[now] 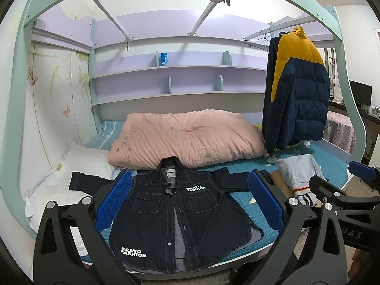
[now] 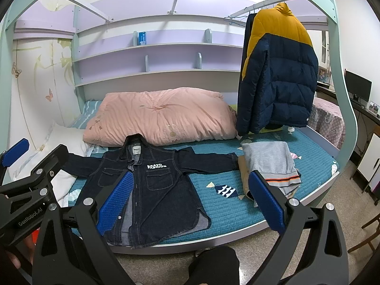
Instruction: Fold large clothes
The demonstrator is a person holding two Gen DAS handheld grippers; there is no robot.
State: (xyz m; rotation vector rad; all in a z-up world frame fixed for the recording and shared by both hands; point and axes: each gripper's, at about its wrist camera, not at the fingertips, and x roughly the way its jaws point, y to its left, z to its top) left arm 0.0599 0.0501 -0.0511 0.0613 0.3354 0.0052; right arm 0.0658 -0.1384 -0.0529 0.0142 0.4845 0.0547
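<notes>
While both grippers (left (image 1: pixel 190 204), right (image 2: pixel 190 201)) hover, jacket (image 1: pixel 175 216) lies below.

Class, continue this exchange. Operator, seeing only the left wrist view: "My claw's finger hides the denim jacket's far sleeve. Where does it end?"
Observer: The denim jacket has that sleeve lying flat, and its cuff reaches the edge of the folded pile.
Operator: What is in that pile?
Observer: A grey garment with an orange stripe, on top of a tan garment.
Operator: Is the right claw holding anything?
Observer: No, the right claw is open and empty.
</notes>
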